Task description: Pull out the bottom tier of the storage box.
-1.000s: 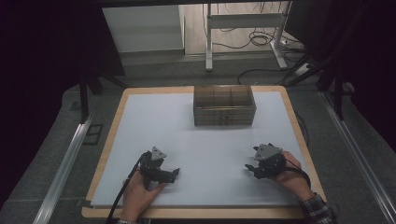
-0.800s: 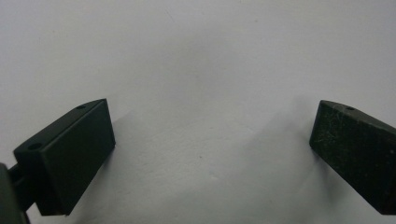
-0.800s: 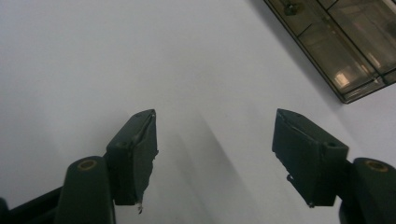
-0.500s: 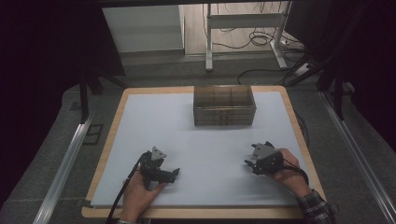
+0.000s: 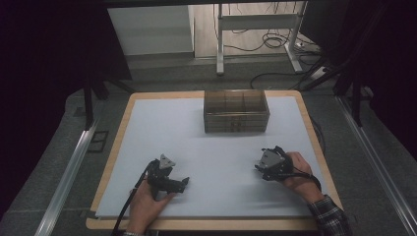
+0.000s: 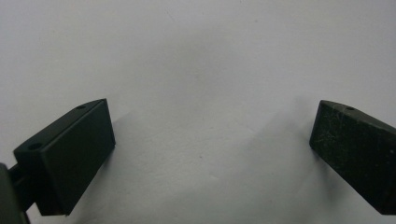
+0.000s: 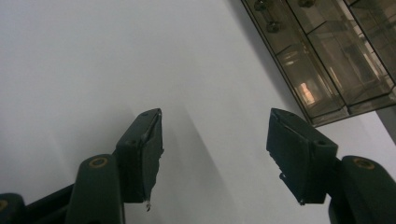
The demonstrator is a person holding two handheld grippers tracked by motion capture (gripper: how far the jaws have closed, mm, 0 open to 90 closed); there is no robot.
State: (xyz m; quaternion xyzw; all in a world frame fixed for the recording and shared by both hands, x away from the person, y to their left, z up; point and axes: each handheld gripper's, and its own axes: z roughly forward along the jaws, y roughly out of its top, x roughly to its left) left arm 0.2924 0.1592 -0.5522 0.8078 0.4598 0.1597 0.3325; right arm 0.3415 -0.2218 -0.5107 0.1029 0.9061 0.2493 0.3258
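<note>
Both hands low on worktop [image 5: 216,152]. Left hand-held gripper [image 5: 184,183] wide open, unmoved; right hand-held gripper [image 5: 259,167] empty, jaws just narrowed, box [image 5: 236,110] ahead.

High view: fixed above the near side, looking forward and down over the whole white table mat [image 5: 216,147], floor beyond. Left gripper view: very close to the mat [image 6: 196,60], facing down at it. Right gripper view: low, tilted, looks along the mat toward the far compartment box [image 7: 327,56], shared with the high view [image 5: 236,110].
</note>
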